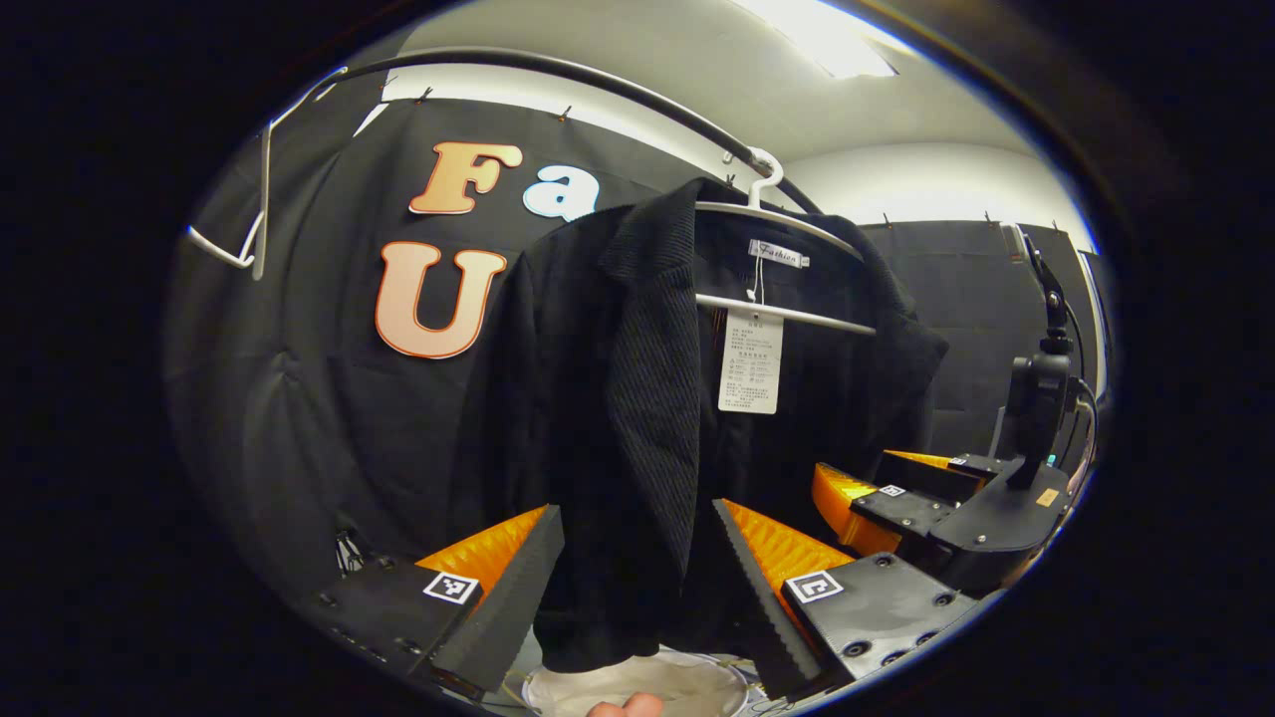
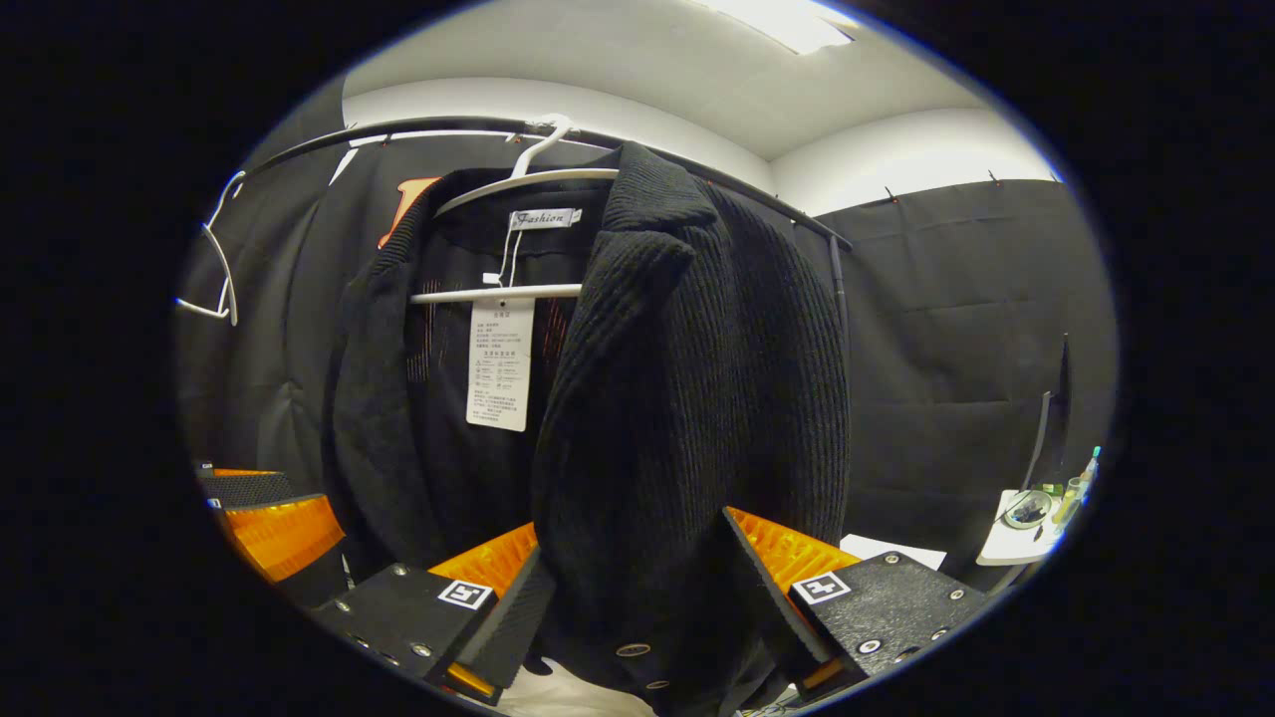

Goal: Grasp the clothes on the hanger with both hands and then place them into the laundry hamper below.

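Recording booth/lab setup, not a home: black cloth walls (image 2: 956, 329) pinned up, curved clothes rail (image 1: 558, 75), ceiling strip light (image 1: 817, 35), camera rig on stand (image 1: 1041, 378).

Black cloth (image 2: 956, 329) covers the booth's walls, pinned along its top edge below a white wall band (image 2: 896, 149). A bright ceiling light panel (image 1: 817, 35) glows overhead. A small white table (image 2: 1021, 533) with clutter stands low against the cloth.
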Motion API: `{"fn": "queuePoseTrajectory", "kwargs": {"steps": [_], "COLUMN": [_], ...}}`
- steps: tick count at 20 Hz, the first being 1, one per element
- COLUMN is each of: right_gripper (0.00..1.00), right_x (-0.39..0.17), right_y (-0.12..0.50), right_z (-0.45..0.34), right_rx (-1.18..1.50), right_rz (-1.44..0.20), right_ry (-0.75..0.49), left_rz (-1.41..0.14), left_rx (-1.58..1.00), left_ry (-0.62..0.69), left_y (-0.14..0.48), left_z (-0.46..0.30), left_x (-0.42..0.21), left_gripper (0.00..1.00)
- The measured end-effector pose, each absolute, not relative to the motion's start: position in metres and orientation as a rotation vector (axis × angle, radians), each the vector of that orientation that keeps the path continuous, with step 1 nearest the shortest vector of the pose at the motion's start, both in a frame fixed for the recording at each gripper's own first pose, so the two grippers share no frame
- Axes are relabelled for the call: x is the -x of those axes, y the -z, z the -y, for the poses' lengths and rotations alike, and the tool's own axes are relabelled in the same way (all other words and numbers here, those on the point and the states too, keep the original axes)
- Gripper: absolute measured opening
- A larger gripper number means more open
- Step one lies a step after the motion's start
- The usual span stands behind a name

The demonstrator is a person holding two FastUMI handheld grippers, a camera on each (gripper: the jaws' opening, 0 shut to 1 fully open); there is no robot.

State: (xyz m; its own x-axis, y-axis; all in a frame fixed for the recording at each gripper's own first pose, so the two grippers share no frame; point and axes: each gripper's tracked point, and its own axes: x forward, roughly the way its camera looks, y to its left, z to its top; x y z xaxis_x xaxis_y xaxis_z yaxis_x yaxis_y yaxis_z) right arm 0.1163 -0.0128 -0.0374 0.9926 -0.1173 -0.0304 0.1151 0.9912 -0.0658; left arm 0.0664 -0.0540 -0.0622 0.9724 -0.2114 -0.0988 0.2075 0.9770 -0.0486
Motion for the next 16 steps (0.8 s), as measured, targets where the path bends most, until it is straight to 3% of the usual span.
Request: {"fn": "queuePoseTrajectory", "kwargs": {"steps": [3,5,6,7,11,12,15,16], "right_gripper": [0.94,0.90,0.90,0.90,0.90,0.86,0.77,0.68], "right_x": [-0.118,-0.118,-0.118,-0.119,-0.121,-0.121,-0.122,-0.122], "right_y": [0.044,0.057,0.065,0.074,0.085,0.084,0.082,0.081], "right_z": [0.017,0.017,0.017,0.017,0.022,0.022,0.028,0.029], "right_rx": [0.067,0.079,0.086,0.096,0.140,0.141,0.129,0.121], "right_rz": [-0.038,-0.053,-0.064,-0.080,-0.090,-0.087,-0.080,-0.083], "right_ry": [0.115,0.117,0.115,0.117,0.129,0.130,0.154,0.155], "left_rz": [-0.104,-0.115,-0.116,-0.118,-0.122,-0.118,-0.103,-0.098], "left_rx": [0.048,0.042,0.032,0.020,-0.036,-0.036,-0.042,-0.037], "left_ry": [0.248,0.254,0.243,0.237,0.237,0.233,0.215,0.215], "left_y": [0.077,0.093,0.101,0.109,0.127,0.130,0.132,0.130], "left_z": [0.067,0.073,0.072,0.073,0.076,0.077,0.077,0.078], "left_x": [-0.089,-0.106,-0.114,-0.121,-0.140,-0.142,-0.149,-0.149], "left_gripper": [1.00,0.96,1.00,0.92,1.00,0.92,0.93,0.93]}}
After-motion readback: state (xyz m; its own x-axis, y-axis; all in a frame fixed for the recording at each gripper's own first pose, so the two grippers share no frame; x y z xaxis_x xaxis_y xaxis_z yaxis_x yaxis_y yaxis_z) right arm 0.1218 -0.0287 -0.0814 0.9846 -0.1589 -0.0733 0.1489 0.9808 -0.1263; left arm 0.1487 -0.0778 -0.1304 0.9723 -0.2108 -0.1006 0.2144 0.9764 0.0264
